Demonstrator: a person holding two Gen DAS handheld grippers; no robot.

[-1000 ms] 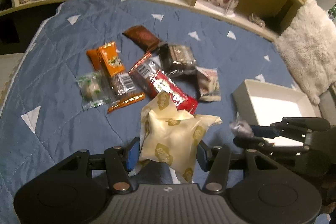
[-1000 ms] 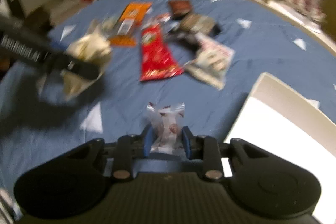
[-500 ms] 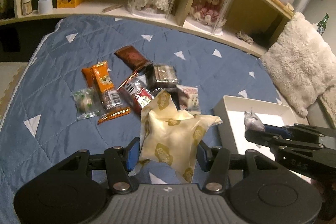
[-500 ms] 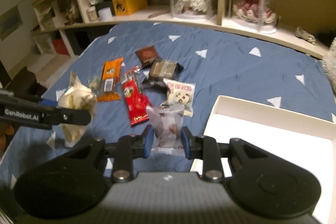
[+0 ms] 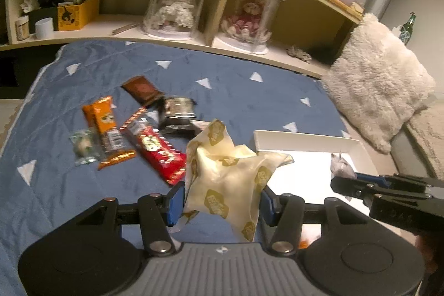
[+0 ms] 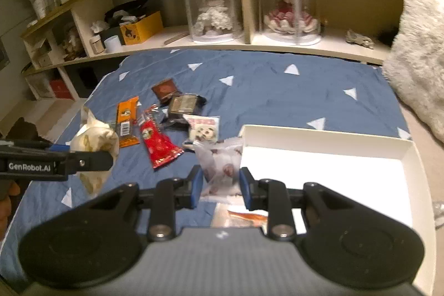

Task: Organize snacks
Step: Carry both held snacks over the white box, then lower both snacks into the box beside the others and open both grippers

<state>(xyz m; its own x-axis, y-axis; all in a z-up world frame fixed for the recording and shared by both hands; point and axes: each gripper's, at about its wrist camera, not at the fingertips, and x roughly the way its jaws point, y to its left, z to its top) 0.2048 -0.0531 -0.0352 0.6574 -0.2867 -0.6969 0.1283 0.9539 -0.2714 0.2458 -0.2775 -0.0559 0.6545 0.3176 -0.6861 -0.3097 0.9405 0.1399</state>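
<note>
My left gripper (image 5: 222, 199) is shut on a puffy cream snack bag (image 5: 230, 174) with gold logos, held above the blue quilt. The right gripper (image 6: 220, 182) is shut on a small clear packet (image 6: 222, 162) with red-and-white sweets, at the near left edge of the white box (image 6: 333, 138). In the left wrist view the right gripper (image 5: 349, 181) reaches in from the right over the white box (image 5: 305, 138) with its packet (image 5: 340, 165). Several snacks lie on the quilt: a red wrapper (image 6: 158, 143), an orange bar (image 6: 126, 115), a brown pouch (image 6: 165, 89), a dark pack (image 6: 184, 104), a cookie packet (image 6: 204, 126).
A shelf unit (image 6: 249, 43) with two doll domes and a yellow box runs along the far side of the bed. A fluffy cream cushion (image 5: 374, 82) lies to the right. An orange-printed packet (image 6: 244, 217) sits under the right gripper. Bare blue quilt (image 6: 277, 93) stretches behind the box.
Both grippers have risen and tilted up with their packets; more of the shelf shows. The right gripper moved over toward the white box, and the left came closer to it.
</note>
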